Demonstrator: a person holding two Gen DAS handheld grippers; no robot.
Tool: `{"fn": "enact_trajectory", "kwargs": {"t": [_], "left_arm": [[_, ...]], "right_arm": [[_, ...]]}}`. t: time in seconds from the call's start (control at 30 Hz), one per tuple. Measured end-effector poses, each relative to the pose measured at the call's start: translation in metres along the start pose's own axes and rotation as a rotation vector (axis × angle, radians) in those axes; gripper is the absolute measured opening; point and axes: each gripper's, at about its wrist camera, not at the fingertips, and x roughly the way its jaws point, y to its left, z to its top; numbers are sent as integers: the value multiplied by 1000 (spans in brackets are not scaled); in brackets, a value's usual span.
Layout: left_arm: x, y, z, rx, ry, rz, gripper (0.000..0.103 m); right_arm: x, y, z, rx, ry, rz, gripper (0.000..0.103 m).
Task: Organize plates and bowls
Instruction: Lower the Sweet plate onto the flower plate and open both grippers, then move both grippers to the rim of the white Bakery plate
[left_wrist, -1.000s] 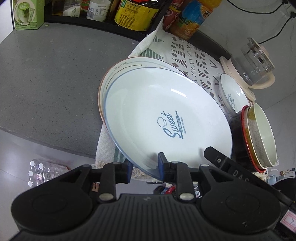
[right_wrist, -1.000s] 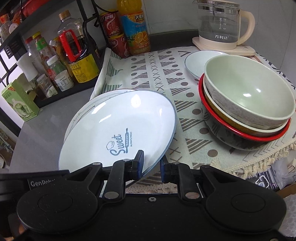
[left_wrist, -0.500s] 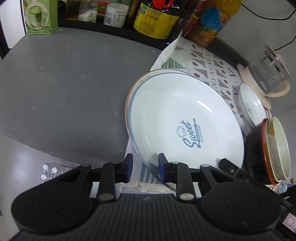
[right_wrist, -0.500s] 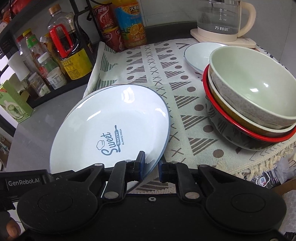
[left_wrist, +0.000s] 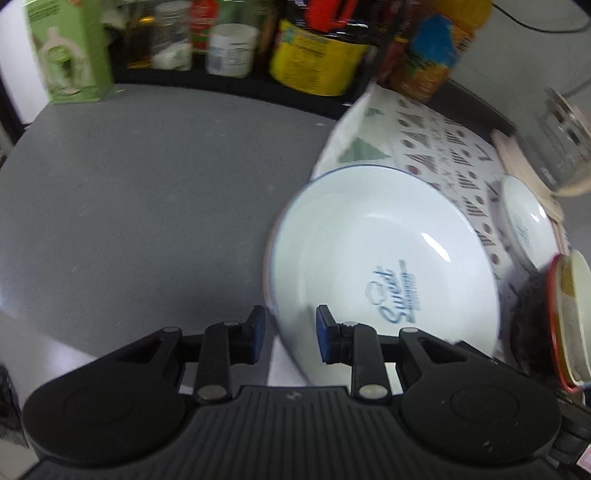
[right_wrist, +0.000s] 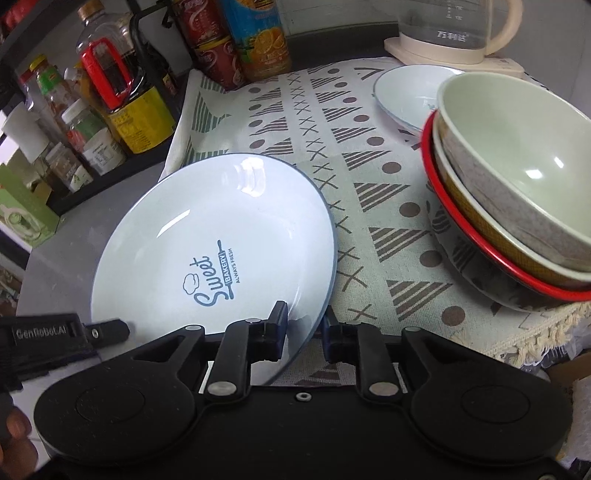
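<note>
Both fingers spread — plate (right_wrist: 207, 236) released, settled.

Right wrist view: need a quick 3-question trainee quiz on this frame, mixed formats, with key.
1. True or false: the pale green bowl sits on top of the bowl stack.
2. Whose rim runs between the fingers of the right hand-held gripper? A. Sweet Bakery plate B. green carton C. orange drink bottle
3. Fill in: on the patterned cloth, the small plate lies between the bowl stack and the ___.

Key: 1 true; 2 A; 3 glass kettle.
</note>
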Motion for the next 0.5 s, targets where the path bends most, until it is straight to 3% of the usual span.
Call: {"fn": "enact_trajectory", "kwargs": {"t": [0.07,0.2,0.27,0.37,0.5], "left_arm": [[-4,-5,5,34,-10,9,47],[-15,-14,16,80,-23,-12,66],[-20,-18,23,91,-38,-19,72],[-24,-26,33,116,-49,-30,79],[-29,-41,46,193,-82,-50,81]], "right_arm": [[-3,1,3,-20,7,6,27],[-16,-2,14,-26,-5,35,52],[-25,-3,20,-35,-15,48,55],[-38,-6,29,-25,-28,72,68],[-59,-9,44,-9,-82,90,86]]}}
